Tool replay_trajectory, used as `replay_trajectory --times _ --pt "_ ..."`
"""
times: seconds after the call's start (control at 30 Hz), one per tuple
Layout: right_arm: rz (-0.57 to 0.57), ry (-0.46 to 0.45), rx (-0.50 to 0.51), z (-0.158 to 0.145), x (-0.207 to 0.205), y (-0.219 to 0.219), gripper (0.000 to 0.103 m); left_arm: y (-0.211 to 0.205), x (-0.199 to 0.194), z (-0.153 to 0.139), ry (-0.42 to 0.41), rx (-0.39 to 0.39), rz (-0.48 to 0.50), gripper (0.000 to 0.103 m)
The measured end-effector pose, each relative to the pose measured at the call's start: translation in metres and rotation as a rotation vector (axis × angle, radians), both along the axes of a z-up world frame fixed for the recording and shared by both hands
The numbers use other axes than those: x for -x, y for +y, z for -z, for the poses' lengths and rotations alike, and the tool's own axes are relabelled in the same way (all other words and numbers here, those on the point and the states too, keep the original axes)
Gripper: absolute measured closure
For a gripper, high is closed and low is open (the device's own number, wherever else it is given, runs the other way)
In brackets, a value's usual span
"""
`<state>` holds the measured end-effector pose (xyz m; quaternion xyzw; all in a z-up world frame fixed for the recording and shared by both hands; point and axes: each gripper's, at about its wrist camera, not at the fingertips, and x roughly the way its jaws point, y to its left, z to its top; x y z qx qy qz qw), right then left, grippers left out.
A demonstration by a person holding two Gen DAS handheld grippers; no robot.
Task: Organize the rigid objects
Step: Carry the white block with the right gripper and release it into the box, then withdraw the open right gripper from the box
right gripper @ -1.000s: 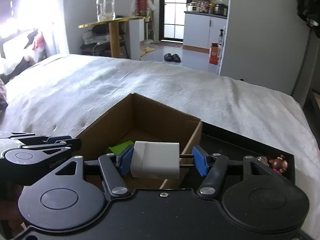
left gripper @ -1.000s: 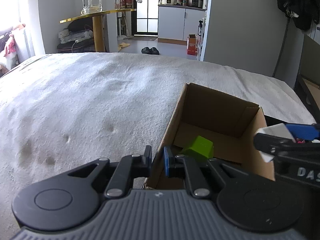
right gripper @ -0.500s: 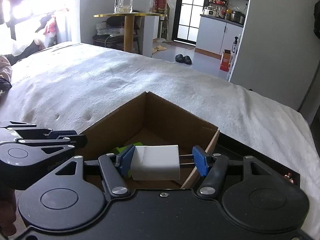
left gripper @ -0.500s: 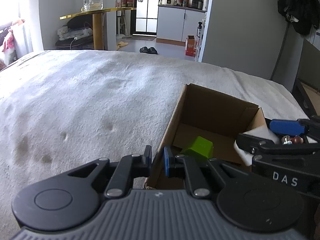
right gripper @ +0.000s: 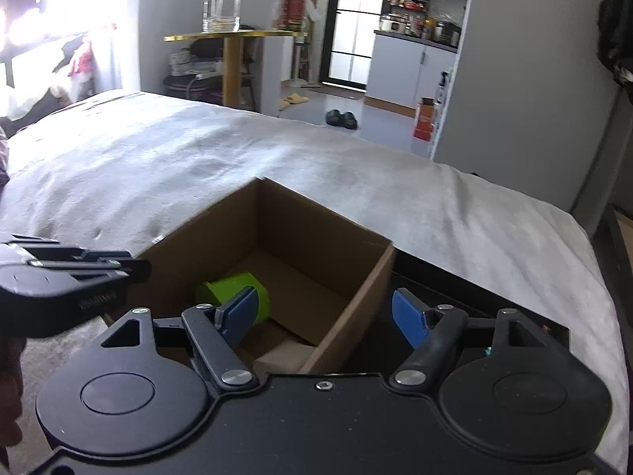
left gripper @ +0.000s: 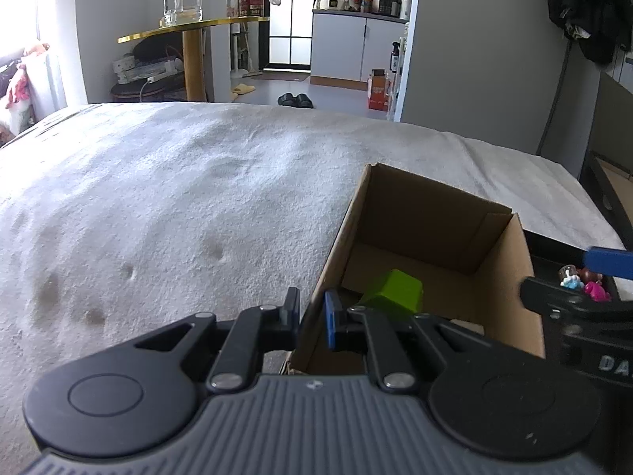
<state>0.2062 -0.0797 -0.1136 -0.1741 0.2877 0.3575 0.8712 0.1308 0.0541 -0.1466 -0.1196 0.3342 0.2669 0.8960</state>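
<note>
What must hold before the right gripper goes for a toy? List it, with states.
1. Right gripper open and empty: ok.
2. Left gripper pinching the box wall: ok.
3. Box upright, top open: ok.
4. Green block inside the box: ok.
5. Toys visible in the tray: ok in the left view; hidden in the right view.
6. Right gripper clear of the box: not ok, the box's right wall sits between its fingers, so a sideways move may snag.
</note>
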Motion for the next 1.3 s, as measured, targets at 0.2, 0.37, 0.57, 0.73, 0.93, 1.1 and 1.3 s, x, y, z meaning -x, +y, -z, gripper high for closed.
replay_trajectory --times 0.2,0.37,0.57,0.73,0.93,1.1,1.3 --pt "0.057 -0.007 -0.003 0.0 -0.006 -0.025 0.021 -0.001 -0.001 -0.001 0.005 0.003 -0.01 0.091" --pt "0.129 0.009 -0.009 0.006 -0.017 -0.05 0.02 -0.003 -0.003 -0.001 0.015 -0.012 -0.018 0.091" --pt "0.203 0.027 -0.009 0.016 -0.031 -0.08 0.019 -0.007 -0.004 -0.002 0.026 -0.027 -0.028 0.091" --pt "0.249 0.034 -0.014 0.02 -0.041 -0.103 0.019 -0.008 -0.004 -0.002 0.028 -0.026 -0.037 0.091" --pt "0.279 0.041 -0.015 0.027 -0.055 -0.123 0.019 -0.013 -0.008 -0.003 0.047 -0.048 -0.048 0.091" --pt "0.301 0.033 -0.008 0.037 -0.07 -0.136 0.019 -0.017 -0.012 -0.002 0.073 -0.079 -0.056 0.091" --pt "0.31 0.047 0.003 0.052 -0.092 -0.146 0.024 -0.025 -0.019 -0.003 0.109 -0.123 -0.077 0.09"
